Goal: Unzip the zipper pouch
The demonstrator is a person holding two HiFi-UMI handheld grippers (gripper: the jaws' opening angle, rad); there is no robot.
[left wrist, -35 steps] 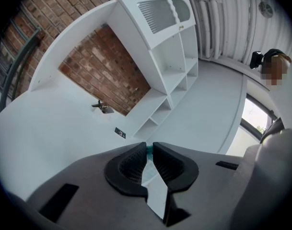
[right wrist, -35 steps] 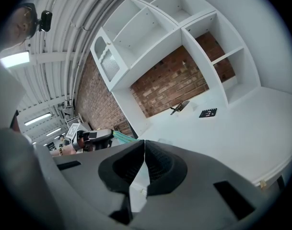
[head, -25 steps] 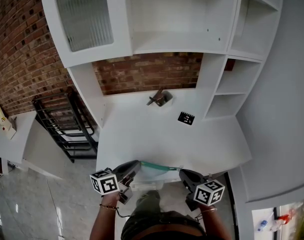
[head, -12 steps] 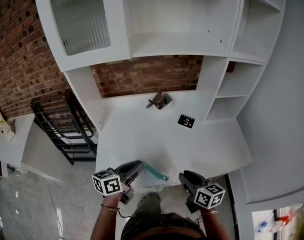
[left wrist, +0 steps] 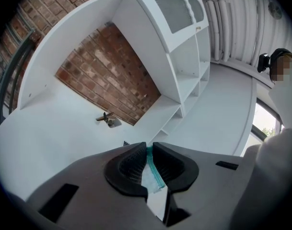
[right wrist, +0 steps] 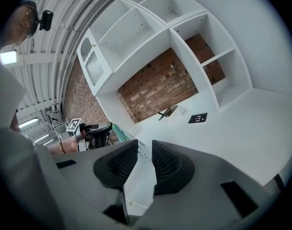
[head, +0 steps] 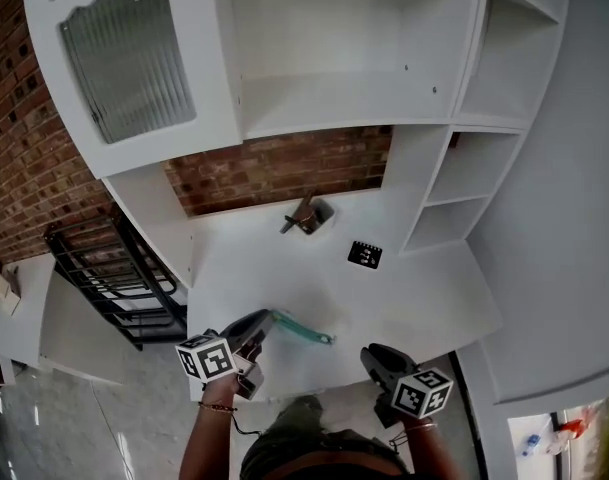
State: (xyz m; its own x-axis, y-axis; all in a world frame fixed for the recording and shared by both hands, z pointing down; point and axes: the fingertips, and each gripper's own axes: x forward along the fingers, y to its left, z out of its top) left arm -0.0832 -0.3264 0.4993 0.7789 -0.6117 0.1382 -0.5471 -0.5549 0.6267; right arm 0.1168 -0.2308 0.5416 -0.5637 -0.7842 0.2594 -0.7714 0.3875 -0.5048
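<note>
The zipper pouch (head: 302, 330) is clear with a teal zipper band, and it hangs out over the front of the white desk (head: 404, 288). My left gripper (head: 267, 320) is shut on its left end; in the left gripper view the teal band (left wrist: 153, 176) is pinched between the pads. My right gripper (head: 371, 354) sits apart at the desk's front edge. Its jaws have just been opening, and nothing is between them. The right gripper (right wrist: 145, 150) view shows the pouch (right wrist: 122, 132) held by the left gripper (right wrist: 100, 131) off to the left.
A black marker card (head: 364, 255) lies mid-desk, and a small metal object (head: 306, 213) sits by the brick back wall. White shelves and a glass-door cabinet (head: 124, 58) rise behind. A black rack (head: 134, 288) stands on the floor at the left.
The right gripper let go of the pouch's right end and drew back. The left gripper carried the pouch left and further over the desk, so it now hangs from that gripper alone.
</note>
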